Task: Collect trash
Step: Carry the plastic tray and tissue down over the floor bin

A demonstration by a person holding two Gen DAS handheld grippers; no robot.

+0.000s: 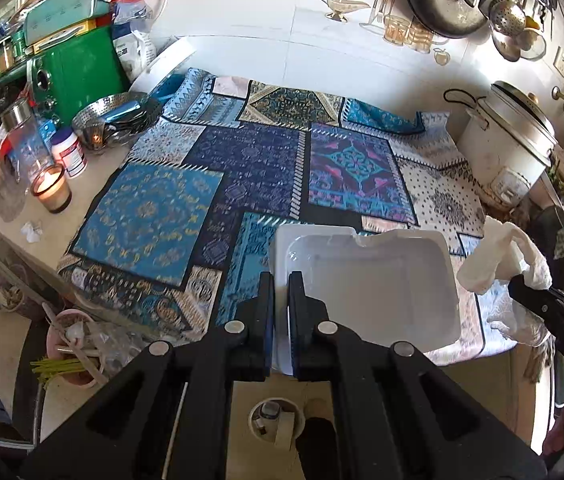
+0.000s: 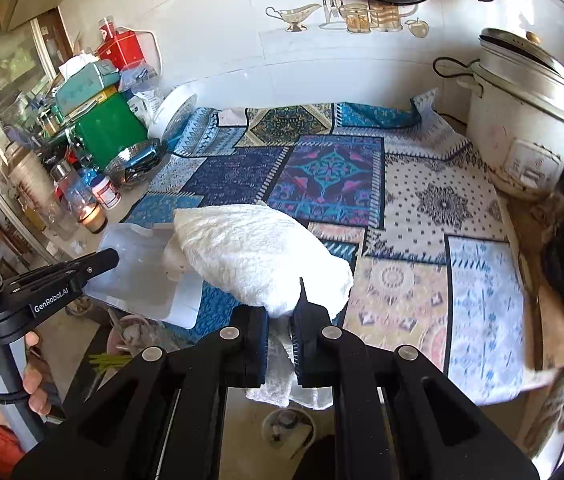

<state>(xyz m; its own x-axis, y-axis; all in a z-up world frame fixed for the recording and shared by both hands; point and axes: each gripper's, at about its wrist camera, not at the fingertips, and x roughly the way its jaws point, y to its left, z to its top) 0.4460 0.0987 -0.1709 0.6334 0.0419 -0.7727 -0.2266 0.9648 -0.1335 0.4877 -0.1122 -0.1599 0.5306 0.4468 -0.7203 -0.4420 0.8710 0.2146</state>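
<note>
Tissue point(image 2: 258, 256) white, crumpled (textured), pinched in right claw point(image 2: 281, 336).

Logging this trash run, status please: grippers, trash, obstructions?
Left gripper shut on white plastic tray. Right gripper shut on crumpled white paper towel. Both above patterned blue cloth. Nothing blocking.

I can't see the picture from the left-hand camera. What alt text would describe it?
The left gripper is shut on the rim of a white plastic tray above a blue patterned cloth. At right, the right gripper holds a white paper towel; a lit candle stands at left.
</note>
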